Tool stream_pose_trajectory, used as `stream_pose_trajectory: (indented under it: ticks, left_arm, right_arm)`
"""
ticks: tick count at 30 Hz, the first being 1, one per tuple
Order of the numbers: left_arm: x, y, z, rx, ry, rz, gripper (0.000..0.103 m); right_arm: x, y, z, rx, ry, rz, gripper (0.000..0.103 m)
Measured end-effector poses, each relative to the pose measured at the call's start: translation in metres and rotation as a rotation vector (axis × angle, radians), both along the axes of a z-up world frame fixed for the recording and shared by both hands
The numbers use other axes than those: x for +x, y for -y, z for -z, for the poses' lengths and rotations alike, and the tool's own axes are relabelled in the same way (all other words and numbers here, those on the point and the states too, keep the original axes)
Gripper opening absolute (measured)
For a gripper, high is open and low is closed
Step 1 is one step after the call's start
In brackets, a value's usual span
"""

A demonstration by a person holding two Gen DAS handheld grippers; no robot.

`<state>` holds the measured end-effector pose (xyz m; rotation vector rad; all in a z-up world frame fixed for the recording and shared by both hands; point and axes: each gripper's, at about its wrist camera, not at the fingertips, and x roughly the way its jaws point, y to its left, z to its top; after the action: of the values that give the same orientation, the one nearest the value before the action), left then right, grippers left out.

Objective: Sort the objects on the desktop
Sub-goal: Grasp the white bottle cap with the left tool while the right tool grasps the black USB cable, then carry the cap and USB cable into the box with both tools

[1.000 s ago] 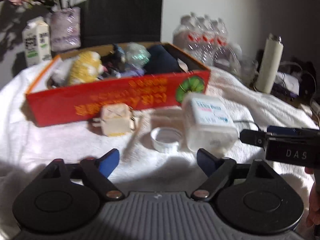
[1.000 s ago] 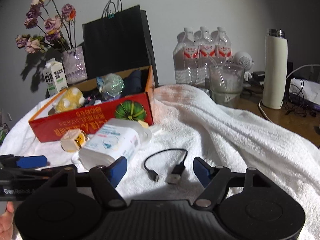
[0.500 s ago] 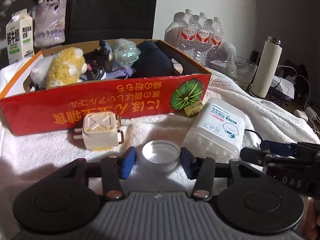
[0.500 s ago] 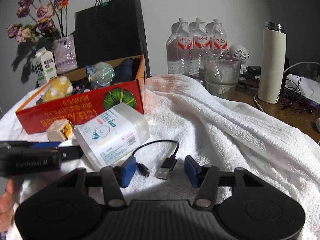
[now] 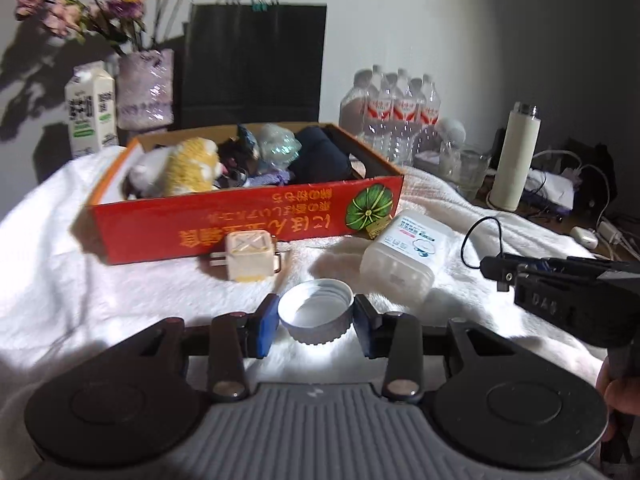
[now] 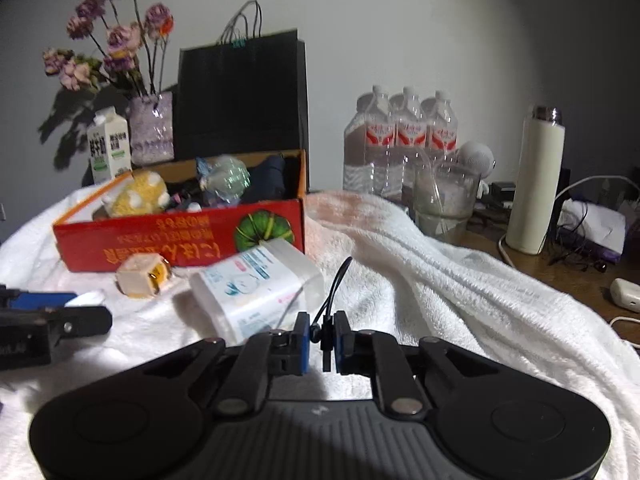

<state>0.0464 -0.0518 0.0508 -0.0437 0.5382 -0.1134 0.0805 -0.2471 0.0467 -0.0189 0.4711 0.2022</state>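
Observation:
My left gripper (image 5: 315, 320) is shut on a white screw cap (image 5: 316, 315), its blue pads pressing both sides, lifted a little off the white towel (image 5: 60, 280). My right gripper (image 6: 321, 338) is shut on a short black USB cable (image 6: 334, 288), whose loop rises from between the pads. A clear plastic container (image 5: 404, 252) lies on its side by the red cardboard box (image 5: 224, 224), which holds a yellow plush toy (image 5: 188, 166) and other items. A cream cube charger (image 5: 250, 256) sits in front of the box. The right gripper (image 5: 496, 268) shows at the left wrist view's right edge.
Behind the box stand a milk carton (image 5: 90, 108), a vase of flowers (image 5: 146, 88) and a black paper bag (image 5: 252, 68). Water bottles (image 6: 400, 140), a glass (image 6: 444, 196) and a white flask (image 6: 536, 180) stand on the wooden desk to the right, with cables.
The left gripper closed on the cap and lifted it. The right gripper closed from wide open onto the black cable and raised it off the towel.

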Motion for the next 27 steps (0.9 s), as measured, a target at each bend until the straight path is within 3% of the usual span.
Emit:
stream_pose_trajectory:
  ticks: [8,18,23,27]
  left_arm:
    - [-0.067,-0.025,-0.022,-0.086,0.044,-0.073,0.04]
    - [-0.14,-0.028,-0.034,-0.057,0.115,-0.085,0.04]
    - [-0.148,-0.035,-0.038,-0.067,0.134,-0.107,0.04]
    - [-0.133,-0.043,-0.044,-0.063,0.152,-0.115,0.04]
  right_arm:
    - [-0.072,0.002,-0.039,0.13,0.07,-0.062,0.011]
    - [-0.159,-0.036,-0.068,0.196,0.119,-0.267,0.011]
    - [-0.181,-0.05,-0.072,0.184,0.131,-0.311,0.011]
    - [-0.172,-0.049,-0.077,0.2,0.125,-0.318,0.011]
